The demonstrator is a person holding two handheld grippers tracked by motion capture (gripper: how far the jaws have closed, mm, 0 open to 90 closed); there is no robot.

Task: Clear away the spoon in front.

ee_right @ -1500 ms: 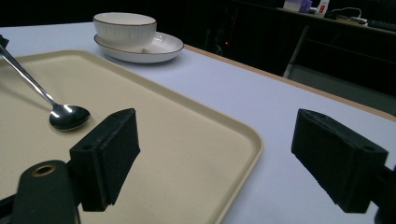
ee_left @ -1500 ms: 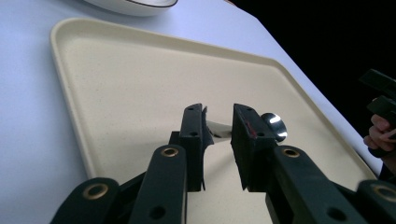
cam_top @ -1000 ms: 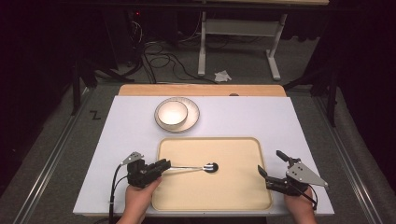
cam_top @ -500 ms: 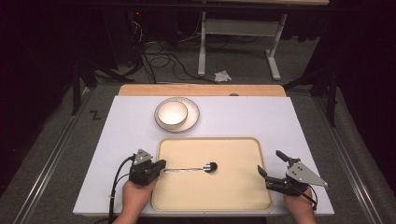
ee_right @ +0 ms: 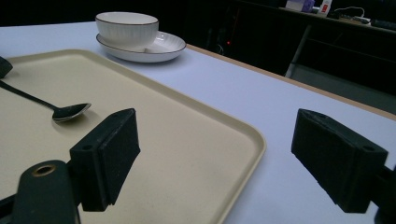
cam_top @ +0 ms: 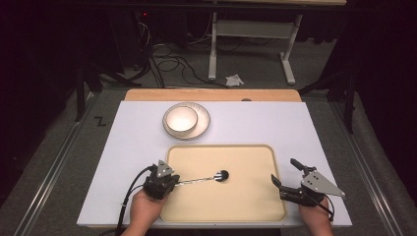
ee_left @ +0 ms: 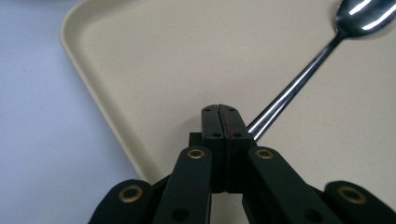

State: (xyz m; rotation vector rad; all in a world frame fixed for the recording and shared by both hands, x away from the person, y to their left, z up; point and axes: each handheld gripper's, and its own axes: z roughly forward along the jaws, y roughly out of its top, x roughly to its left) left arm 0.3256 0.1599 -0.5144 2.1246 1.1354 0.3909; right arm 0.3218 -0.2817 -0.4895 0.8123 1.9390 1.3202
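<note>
The left tongs [cam_top: 167, 183] had drawn back toward the near-left edge of the tray [cam_top: 246, 157], pinching the spoon [cam_top: 201, 180] by its handle end and dragging it left; its bowl lay mid-tray. The right tongs [cam_top: 285, 178] stayed spread at the tray's near-right edge. A lift probably came next
</note>
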